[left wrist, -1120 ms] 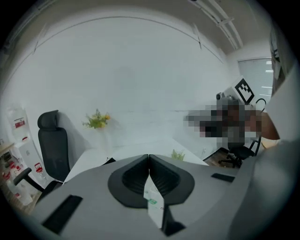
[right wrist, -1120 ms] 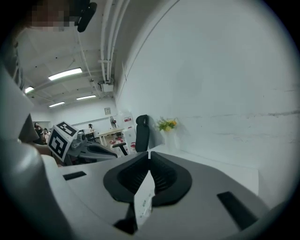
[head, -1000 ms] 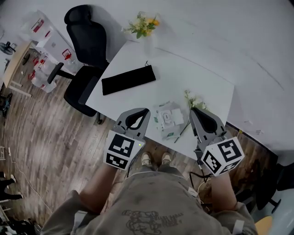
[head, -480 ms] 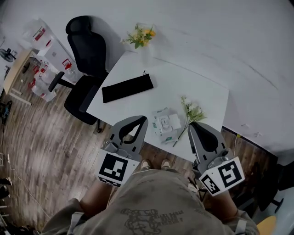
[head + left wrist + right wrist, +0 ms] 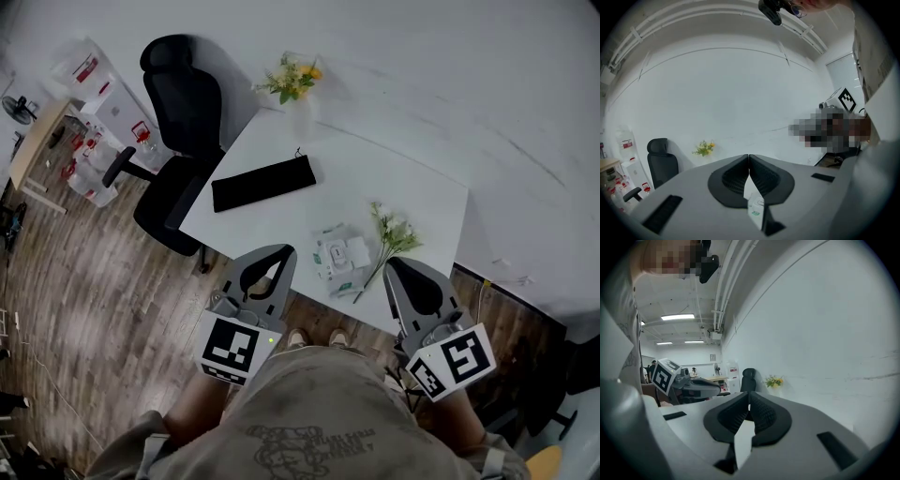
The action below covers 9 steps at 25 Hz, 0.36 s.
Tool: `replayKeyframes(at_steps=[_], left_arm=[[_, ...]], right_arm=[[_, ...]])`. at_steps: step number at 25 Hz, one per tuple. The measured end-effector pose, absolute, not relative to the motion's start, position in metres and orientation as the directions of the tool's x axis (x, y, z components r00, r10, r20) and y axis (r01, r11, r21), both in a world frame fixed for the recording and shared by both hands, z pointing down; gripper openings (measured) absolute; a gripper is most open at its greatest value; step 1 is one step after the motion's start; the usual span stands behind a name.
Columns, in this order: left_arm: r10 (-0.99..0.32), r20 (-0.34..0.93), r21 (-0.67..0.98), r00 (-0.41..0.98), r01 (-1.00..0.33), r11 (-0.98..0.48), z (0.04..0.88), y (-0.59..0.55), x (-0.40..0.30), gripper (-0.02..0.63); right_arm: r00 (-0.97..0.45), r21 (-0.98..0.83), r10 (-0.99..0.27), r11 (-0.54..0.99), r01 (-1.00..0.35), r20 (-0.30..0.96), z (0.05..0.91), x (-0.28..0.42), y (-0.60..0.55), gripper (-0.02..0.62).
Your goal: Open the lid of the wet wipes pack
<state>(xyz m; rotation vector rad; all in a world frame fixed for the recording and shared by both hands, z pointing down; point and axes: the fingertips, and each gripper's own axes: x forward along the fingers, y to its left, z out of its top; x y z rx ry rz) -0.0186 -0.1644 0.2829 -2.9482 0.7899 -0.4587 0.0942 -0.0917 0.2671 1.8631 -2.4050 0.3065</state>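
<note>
Hovering near the wipes pack with left gripper and right gripper both clenched on nothing; judging its lid flat and closed, all opening yet undone

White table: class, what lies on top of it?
A black pouch, a wet wipes pack, a loose flower stem and a vase of flowers at the far corner. Anything under the pouch or pack is covered.
</note>
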Motion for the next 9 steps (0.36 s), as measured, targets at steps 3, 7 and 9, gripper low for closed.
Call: replayKeyframes(at_steps=[3, 7, 9], left_arm=[[-0.506, 0.261, -0.104, 0.822, -0.497, -0.861, 0.2796, -0.1638, -0.0195, 0.017], [-0.501, 0.269, -0.124, 0.822, -0.486, -0.865, 0.2810, -0.1623, -0.0220, 0.017], [-0.500, 0.269, -0.123, 0.823, -0.486, -0.865, 0.2808, -0.1616, -0.0222, 0.017]], right_arm=[[-0.256, -0.099, -0.948, 0.241, -0.966, 0.187, 0.2654, 0.0939, -0.0919, 0.038], [-0.252, -0.093, -0.949, 0.238, -0.967, 0.188, 0.2645, 0.0937, -0.0921, 0.038], [-0.249, -0.091, -0.950, 0.235, -0.968, 0.189, 0.2643, 0.0944, -0.0920, 0.038]])
